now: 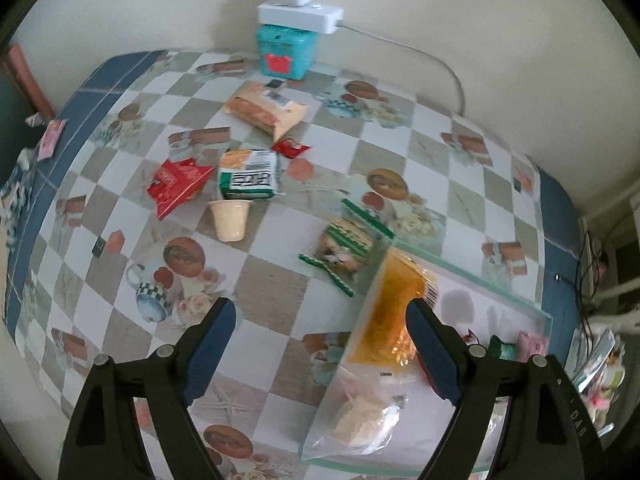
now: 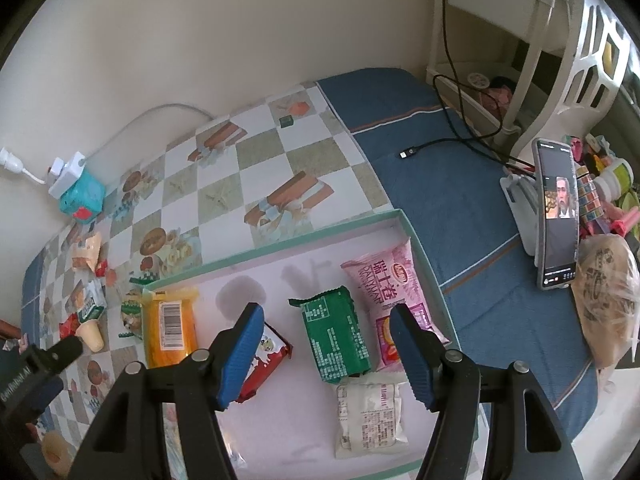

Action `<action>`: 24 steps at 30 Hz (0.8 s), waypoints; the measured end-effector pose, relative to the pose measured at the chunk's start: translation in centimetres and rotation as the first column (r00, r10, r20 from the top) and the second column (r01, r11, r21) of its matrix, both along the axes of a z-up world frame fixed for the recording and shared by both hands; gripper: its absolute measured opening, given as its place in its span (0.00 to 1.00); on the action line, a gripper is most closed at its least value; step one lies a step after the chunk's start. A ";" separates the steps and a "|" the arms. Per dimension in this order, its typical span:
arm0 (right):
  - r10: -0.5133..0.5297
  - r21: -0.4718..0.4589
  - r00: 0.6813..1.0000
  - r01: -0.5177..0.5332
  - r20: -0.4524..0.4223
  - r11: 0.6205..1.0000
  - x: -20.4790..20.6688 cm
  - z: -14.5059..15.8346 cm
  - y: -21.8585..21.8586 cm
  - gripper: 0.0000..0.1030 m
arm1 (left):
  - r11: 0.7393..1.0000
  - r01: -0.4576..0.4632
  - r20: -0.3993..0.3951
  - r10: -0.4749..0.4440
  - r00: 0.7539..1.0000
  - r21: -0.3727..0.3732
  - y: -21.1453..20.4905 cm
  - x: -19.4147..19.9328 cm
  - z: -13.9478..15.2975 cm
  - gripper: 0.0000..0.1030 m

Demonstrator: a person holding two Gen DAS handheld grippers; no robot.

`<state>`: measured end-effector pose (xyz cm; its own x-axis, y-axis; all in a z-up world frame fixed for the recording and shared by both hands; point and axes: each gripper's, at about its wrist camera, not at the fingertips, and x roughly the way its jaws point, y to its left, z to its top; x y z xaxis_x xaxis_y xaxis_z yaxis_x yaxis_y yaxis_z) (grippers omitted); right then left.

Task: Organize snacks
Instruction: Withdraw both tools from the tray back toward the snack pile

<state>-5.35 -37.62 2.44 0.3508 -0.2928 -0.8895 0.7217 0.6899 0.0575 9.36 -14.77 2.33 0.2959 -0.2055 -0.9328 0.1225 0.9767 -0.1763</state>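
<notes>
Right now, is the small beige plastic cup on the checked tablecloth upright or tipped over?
Tipped over. The beige cup lies on its side on the tablecloth, rim toward the green-and-white packet.

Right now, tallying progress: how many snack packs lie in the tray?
5 in the right wrist view: orange pack left, red pack, green pack, pink pack, white pack. Tongs may hide more.

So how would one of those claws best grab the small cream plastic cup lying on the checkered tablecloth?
The cream cup lies tipped on its side, rim toward the green-and-white packet. Probably come straight down from above and pinch across its tapered body near the middle, where the open left gripper spans it easily.
</notes>
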 end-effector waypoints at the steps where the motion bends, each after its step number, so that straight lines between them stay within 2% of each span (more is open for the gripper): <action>1: 0.003 -0.001 1.000 -0.003 -0.004 1.000 0.1 -0.1 0.1 0.67 | 1.000 -0.011 -0.004 0.011 1.000 -0.003 0.4 0.2 0.0 0.85; 7: 0.022 -0.008 0.999 -0.022 -0.033 1.000 0.9 -0.6 0.8 0.67 | 0.998 -0.055 -0.026 0.054 0.998 -0.023 2.0 1.1 -0.4 0.85; 10: 0.035 -0.017 0.998 -0.036 -0.054 0.999 1.5 -0.9 1.4 0.68 | 0.997 -0.082 -0.026 0.082 0.996 -0.008 2.8 1.7 -0.8 0.85; 13: 0.065 -0.020 0.995 -0.067 -0.076 0.998 2.6 -1.4 2.6 0.77 | 0.993 -0.116 -0.021 0.117 0.993 0.030 4.1 2.4 -1.4 0.94; 15: 0.077 -0.024 0.994 -0.079 -0.084 0.997 3.2 -1.6 3.3 0.85 | 0.988 -0.148 -0.013 0.149 0.989 0.044 5.2 2.9 -1.7 0.95; 21: 0.128 -0.062 0.986 -0.136 -0.108 0.989 5.1 -2.0 6.0 0.98 | 0.970 -0.229 0.004 0.230 0.973 0.078 8.8 4.3 -2.2 0.95; 24: 0.162 -0.055 0.983 -0.167 -0.091 0.984 5.9 -1.9 7.5 1.00 | 0.965 -0.247 0.015 0.247 0.969 0.088 10.3 4.9 -2.1 0.95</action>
<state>0.56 -30.11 0.58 0.3222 -0.2933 -0.9001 0.5987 0.7997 -0.0463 14.26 -4.44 0.21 0.3308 -0.0424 -0.9427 -0.1237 0.9884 -0.0879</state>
